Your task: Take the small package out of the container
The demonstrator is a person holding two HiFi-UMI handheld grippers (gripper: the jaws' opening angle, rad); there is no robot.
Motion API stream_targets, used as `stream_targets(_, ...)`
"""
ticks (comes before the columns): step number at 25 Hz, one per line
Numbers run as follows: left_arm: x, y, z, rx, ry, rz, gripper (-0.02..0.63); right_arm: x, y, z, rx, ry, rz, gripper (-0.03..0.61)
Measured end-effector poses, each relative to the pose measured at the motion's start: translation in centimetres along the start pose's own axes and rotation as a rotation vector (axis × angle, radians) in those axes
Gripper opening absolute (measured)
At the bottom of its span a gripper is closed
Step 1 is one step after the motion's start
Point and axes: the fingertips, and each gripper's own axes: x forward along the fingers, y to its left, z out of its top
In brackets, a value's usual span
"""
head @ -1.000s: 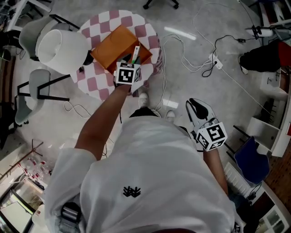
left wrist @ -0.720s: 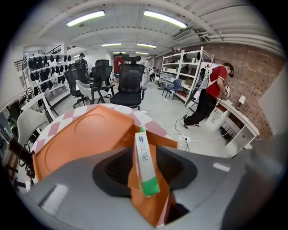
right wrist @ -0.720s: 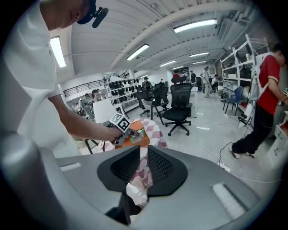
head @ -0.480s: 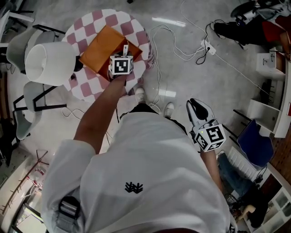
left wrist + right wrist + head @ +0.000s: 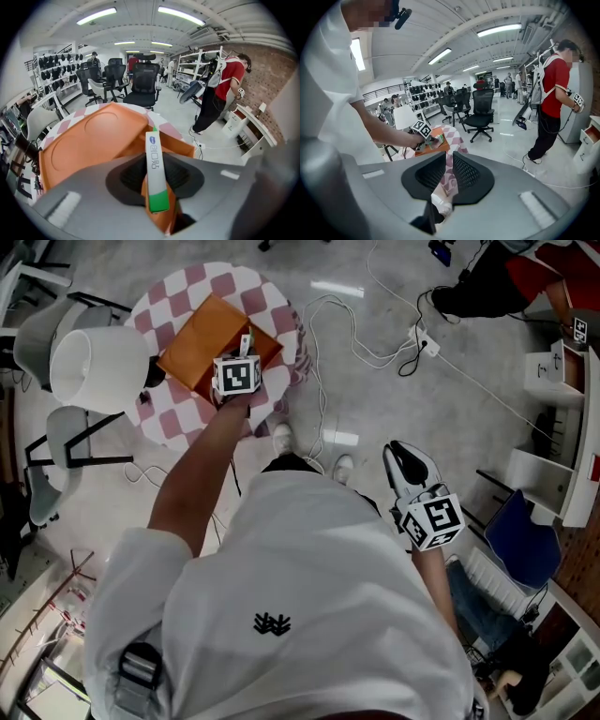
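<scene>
An orange container (image 5: 199,341) lies on a round checkered table (image 5: 178,420); in the left gripper view its flat orange lid (image 5: 93,138) spreads behind the jaws. My left gripper (image 5: 243,354) hangs over the container's near right part. A small white package with a green end (image 5: 154,168) stands edge-on between its pads, and it shows as a thin strip (image 5: 247,340) from above. The jaws are closing and the pads touch both sides of the package. My right gripper (image 5: 409,458) is held low at my right side over the floor, jaws together and nothing in them (image 5: 448,165).
A white lamp shade (image 5: 98,357) stands left of the container. Grey chairs (image 5: 70,432) sit beside the table. Cables and a power strip (image 5: 424,338) lie on the floor to the right. A person in red (image 5: 230,82) stands by shelves farther off.
My left gripper has drifted left and farther over the orange container, the package still upright between its jaws. The right gripper has stayed where it was.
</scene>
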Motion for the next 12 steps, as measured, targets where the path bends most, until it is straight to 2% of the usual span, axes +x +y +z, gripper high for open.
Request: stream_targets(12,-6.6,-1.6,1.6,-0.01,-0.124,0.003,0.153,-1.8,-1.5,-0.5,-0.032,-0.044,0.102,0.04)
